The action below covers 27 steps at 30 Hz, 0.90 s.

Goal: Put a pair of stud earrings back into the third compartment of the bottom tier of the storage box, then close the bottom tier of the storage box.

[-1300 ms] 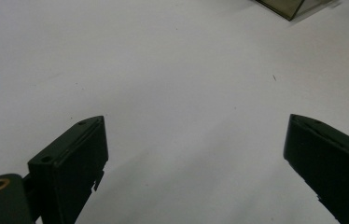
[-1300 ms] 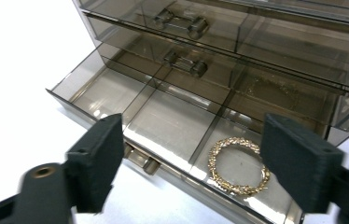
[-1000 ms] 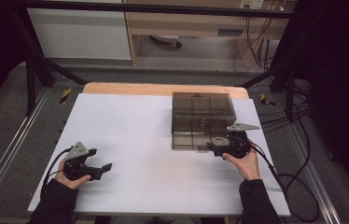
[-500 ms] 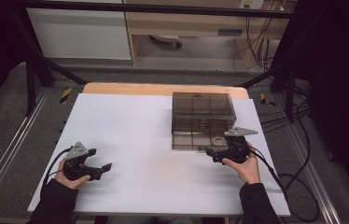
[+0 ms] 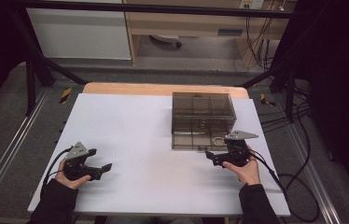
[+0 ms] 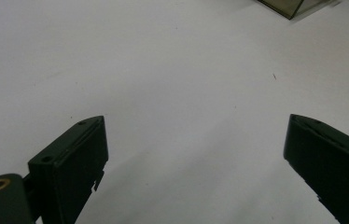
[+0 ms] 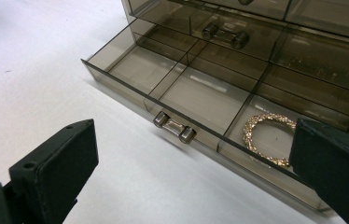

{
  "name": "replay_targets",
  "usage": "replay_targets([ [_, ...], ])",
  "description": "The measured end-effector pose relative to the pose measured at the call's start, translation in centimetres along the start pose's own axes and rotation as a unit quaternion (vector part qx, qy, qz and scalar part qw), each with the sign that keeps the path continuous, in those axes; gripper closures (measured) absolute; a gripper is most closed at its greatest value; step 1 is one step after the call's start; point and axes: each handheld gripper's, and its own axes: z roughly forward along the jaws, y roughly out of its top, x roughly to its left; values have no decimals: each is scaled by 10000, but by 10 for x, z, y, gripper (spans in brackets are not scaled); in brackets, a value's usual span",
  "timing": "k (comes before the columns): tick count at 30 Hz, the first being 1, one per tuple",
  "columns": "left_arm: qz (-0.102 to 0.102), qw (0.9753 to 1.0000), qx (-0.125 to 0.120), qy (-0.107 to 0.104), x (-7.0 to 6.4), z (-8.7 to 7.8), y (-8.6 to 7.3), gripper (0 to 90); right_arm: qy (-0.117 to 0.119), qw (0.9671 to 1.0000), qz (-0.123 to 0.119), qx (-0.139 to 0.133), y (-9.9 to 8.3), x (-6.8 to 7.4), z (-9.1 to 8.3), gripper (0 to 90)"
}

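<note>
A smoky see-through drawer box (image 5: 203,114) stands on the white table (image 5: 140,130), right of the middle. Its bottom drawer (image 7: 196,100) is pulled out, with a metal handle (image 7: 174,127) on the front. A gold bracelet (image 7: 267,138) lies in that drawer's right compartment; the other two compartments look bare. My right gripper (image 5: 214,157) is open, low over the table just in front of the drawer, jaws either side of the handle at a distance. At the table's front left my left gripper (image 5: 100,171) is open over bare white surface, nothing between its jaws.
A corner of the box (image 6: 288,6) shows far off in the left gripper view. Cables (image 5: 298,186) trail off the table's right edge. Metal frame rails (image 5: 4,158) flank the table, and a cabinet (image 5: 79,28) stands beyond the far edge.
My right gripper has drawn back from the box toward the front edge by a little. The left gripper has stayed where it was.
</note>
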Motion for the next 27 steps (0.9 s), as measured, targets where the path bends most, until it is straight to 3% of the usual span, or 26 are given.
replay_targets([
  [15, -2, 10000, 14, -14, 0, 1, 0, 64, 95, 9998, -52, 155, -9, 1, -2, 80],
  [27, 12, 10000, 17, -8, -1, 0, 1, 64, 150, 9999, -33, 79, -12, -1, -3, 232],
])
